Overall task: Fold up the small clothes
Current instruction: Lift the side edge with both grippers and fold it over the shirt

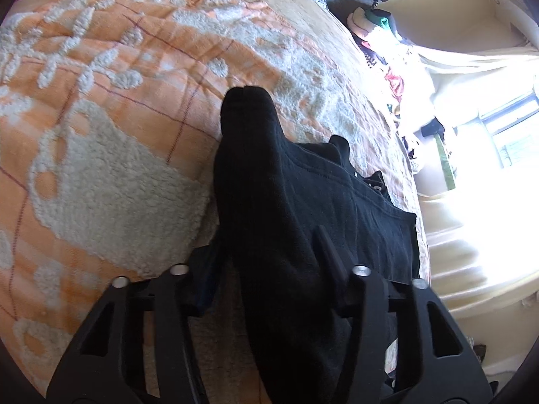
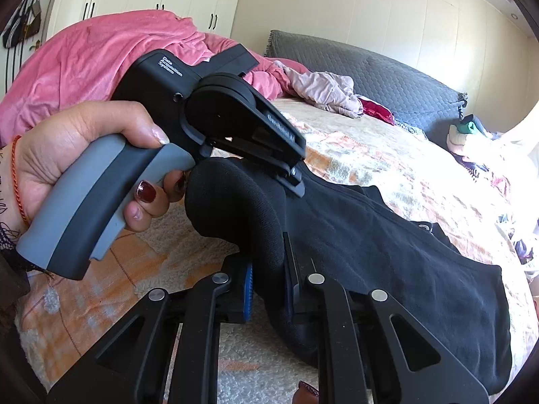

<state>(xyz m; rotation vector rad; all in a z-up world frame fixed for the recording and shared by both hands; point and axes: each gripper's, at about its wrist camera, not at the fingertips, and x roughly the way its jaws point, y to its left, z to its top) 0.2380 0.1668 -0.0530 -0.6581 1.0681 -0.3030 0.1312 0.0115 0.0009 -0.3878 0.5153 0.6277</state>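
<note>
A small black garment [image 1: 303, 181] lies on an orange and white bedspread [image 1: 101, 118]. My left gripper [image 1: 269, 252] is shut on one edge of it, and the cloth runs forward from between the fingers. My right gripper [image 2: 267, 279] is shut on the same black garment [image 2: 387, 242], with a thick fold of cloth pinched between its blue-padded fingers [image 2: 248, 289]. In the right wrist view the left gripper [image 2: 293, 175] comes in from the upper left, held by a hand, clamped on the garment's raised edge. The rest of the garment spreads flat toward the right.
A pink blanket [image 2: 101, 54] is heaped at the back left of the bed. Loose pale and red clothes [image 2: 330, 91] lie by a grey quilted headboard [image 2: 387, 74]. More clothes [image 1: 387, 67] pile along the bed's far edge near a bright window [image 1: 505, 128].
</note>
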